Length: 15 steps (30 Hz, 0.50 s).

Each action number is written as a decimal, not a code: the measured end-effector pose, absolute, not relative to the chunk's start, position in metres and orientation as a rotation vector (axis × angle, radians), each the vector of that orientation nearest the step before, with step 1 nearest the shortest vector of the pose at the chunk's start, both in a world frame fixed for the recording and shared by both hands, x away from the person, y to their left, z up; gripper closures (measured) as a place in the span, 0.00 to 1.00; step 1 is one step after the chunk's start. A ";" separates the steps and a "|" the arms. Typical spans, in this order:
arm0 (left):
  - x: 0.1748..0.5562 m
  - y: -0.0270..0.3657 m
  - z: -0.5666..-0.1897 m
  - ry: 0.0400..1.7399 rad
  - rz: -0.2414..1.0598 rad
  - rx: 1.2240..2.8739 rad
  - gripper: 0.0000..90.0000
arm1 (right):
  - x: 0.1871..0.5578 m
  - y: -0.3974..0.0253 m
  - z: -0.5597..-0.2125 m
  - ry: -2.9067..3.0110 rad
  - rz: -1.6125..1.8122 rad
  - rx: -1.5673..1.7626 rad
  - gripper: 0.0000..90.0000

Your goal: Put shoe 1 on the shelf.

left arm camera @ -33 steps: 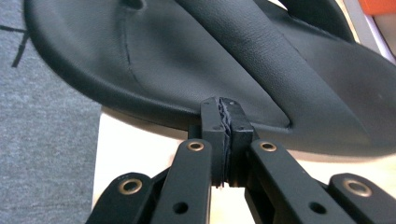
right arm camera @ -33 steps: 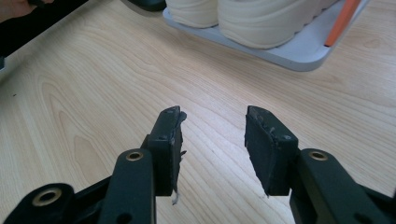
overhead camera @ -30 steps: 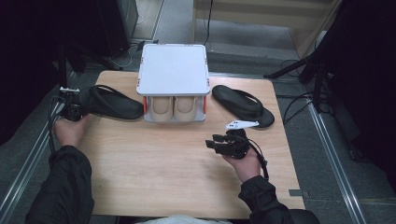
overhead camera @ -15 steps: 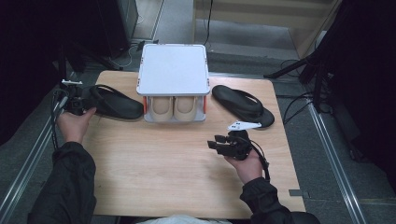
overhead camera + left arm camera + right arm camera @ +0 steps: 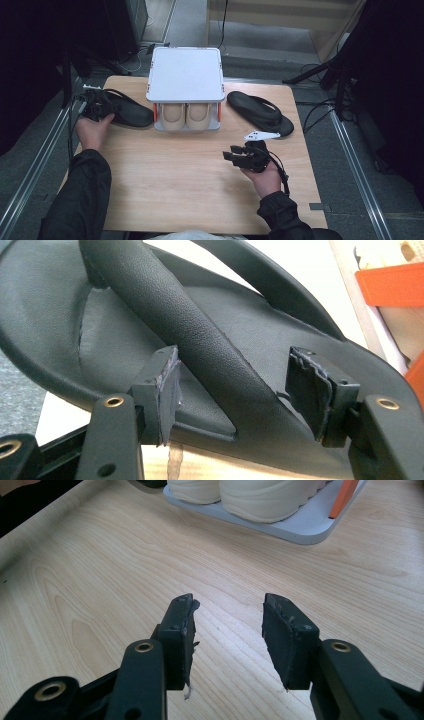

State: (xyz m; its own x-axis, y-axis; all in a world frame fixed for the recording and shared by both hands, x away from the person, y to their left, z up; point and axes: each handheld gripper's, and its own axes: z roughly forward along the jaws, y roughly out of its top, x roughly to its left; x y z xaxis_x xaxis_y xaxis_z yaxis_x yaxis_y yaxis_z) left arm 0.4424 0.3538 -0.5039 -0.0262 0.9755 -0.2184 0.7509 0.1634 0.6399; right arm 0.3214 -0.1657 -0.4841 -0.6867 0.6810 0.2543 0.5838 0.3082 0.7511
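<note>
The left gripper [image 5: 240, 405] gapes wide around the pebbled strap of the matte black sandal [image 5: 210, 355] at the table's left edge — clamping nothing. The right gripper [image 5: 227, 635] hovers half-open over pale woodgrain.

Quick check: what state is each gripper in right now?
Left gripper: open, jaws astride the strap of the left black sandal, not clamped.
Right gripper: open, holding nothing, above the table.

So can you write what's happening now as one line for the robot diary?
left gripper: open, jaws astride strap of left black sandal | right gripper: open, above table | right black sandal: untouched
</note>
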 end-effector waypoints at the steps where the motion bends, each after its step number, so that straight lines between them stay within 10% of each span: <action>1: 0.443 0.353 -0.505 1.831 0.474 1.642 0.44 | 0.321 -0.165 -0.484 2.449 1.333 1.189 0.63; 15: 0.448 0.355 -0.513 1.841 0.411 1.658 0.51 | 0.319 -0.167 -0.485 2.444 1.328 1.193 0.63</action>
State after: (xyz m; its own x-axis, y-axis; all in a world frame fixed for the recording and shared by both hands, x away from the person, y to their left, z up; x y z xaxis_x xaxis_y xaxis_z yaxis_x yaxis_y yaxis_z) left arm 0.4483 0.3546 -0.5127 -0.0203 0.9715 -0.2363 0.7786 0.1636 0.6058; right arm 0.3190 -0.1670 -0.4846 -0.6838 0.6848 0.2520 0.5842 0.3068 0.7514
